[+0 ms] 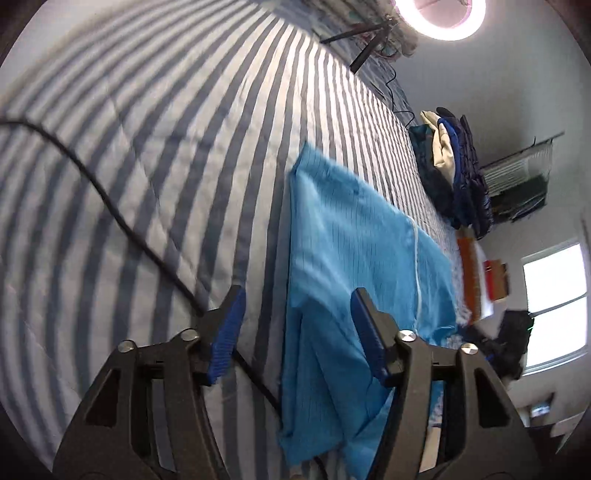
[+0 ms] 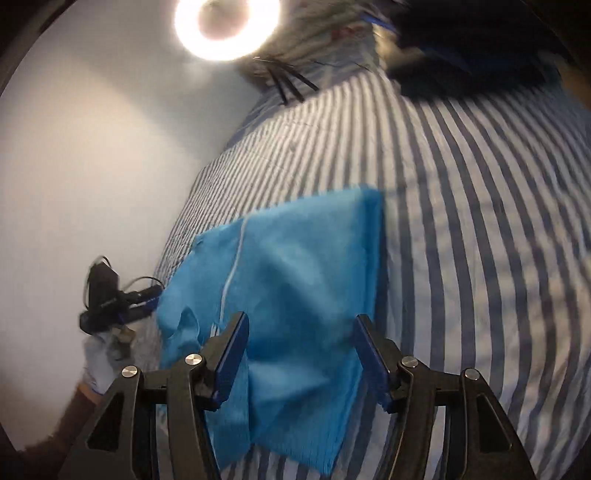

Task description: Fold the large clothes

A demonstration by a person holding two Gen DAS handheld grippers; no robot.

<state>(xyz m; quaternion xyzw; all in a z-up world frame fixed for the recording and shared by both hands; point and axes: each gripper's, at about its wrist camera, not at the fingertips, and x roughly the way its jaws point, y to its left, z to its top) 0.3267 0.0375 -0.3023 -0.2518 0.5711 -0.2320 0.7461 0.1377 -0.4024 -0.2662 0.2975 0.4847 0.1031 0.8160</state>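
A bright blue garment (image 1: 347, 243) lies partly folded on the striped bedcover (image 1: 166, 155). It also shows in the right wrist view (image 2: 295, 273). My left gripper (image 1: 297, 295) is open and empty above the garment's near edge. My right gripper (image 2: 301, 325) is open and empty, with its jaws apart over the garment. The left gripper also shows in the right wrist view (image 2: 147, 295), held in a gloved hand beside the garment's left edge.
A black cable (image 1: 122, 221) runs across the bedcover. A stack of folded dark and cream clothes (image 1: 450, 162) sits at the far side of the bed. A ring light (image 2: 225, 26) on a tripod stands beyond the bed. A window (image 1: 554, 306) is at right.
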